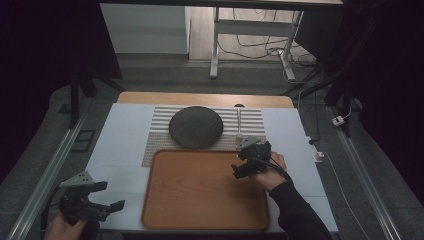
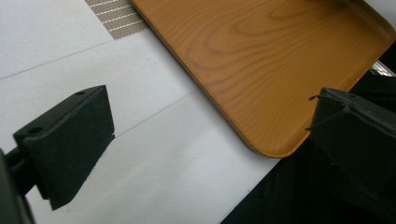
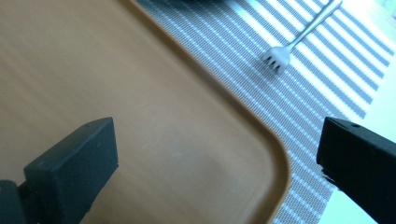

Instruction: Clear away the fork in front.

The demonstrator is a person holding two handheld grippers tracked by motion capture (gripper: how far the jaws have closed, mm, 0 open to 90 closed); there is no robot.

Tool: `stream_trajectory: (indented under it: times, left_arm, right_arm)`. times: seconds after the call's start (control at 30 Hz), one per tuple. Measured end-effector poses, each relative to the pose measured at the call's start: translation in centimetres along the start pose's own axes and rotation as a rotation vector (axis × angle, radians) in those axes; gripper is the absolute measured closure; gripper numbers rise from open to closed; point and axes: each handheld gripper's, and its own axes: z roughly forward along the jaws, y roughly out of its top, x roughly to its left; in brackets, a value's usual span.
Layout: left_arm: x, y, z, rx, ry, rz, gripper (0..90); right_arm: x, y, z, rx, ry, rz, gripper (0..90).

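A brown wooden tray [image 1: 205, 195] lies at the table's front centre with nothing on it. Behind it, a dark round plate [image 1: 195, 126] rests on a striped placemat [image 1: 152, 147], with a silver fork [image 1: 239, 122] to the plate's right. My right gripper [image 1: 238, 165] hovers open over the tray's far right corner; in the right gripper view, the tray corner [image 3: 140, 93] sits between the jaws [image 3: 219, 140] and the fork [image 3: 285, 51] lies beyond. My left gripper [image 1: 112, 195] is open and holds nothing, low over the white table left of the tray [image 2: 261, 56].
The white table top [image 1: 117, 150] has bare room left of the tray, and its front edge runs just below my left gripper [image 2: 210, 107]. A placemat corner [image 2: 116, 16] lies far ahead. Metal rails [image 1: 45, 180] flank the table, and desk legs and cables stand behind it.
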Motion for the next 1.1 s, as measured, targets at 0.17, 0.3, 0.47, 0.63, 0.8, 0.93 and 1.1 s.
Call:
stream_trajectory:
  times: [0.17,0.3,0.47,0.63,0.8,0.93,1.1]
  left_arm:
    - [0.0,0.0,0.0,0.001,0.000,0.000,0.0]
    - [0.0,0.0,0.0,0.001,-0.002,-0.002,0.0]
    - [0.1,0.0,0.0,0.003,-0.003,-0.002,0.0]
    - [0.1,0.0,0.1,0.005,-0.006,-0.002,0.0]
    - [0.1,0.0,0.1,0.009,-0.008,-0.004,0.0]
    - [0.1,0.1,0.1,0.012,-0.011,-0.003,0.0]
    - [0.2,0.1,0.1,0.014,-0.013,-0.004,0.0]
  right_arm:
    - [-0.7,0.8,1.0,0.004,-0.033,-0.013,0.0]
    - [-1.3,1.5,1.8,0.012,-0.061,-0.024,0.0]
    - [-2.0,2.3,3.0,0.026,-0.092,-0.029,0.0]
    - [-2.9,2.8,4.3,0.045,-0.125,-0.034,0.0]
    - [-3.5,3.3,5.8,0.077,-0.166,-0.068,1.4]
    - [-3.8,3.7,6.9,0.096,-0.203,-0.135,11.5]
    - [-3.7,3.8,7.9,0.118,-0.250,-0.219,27.8]
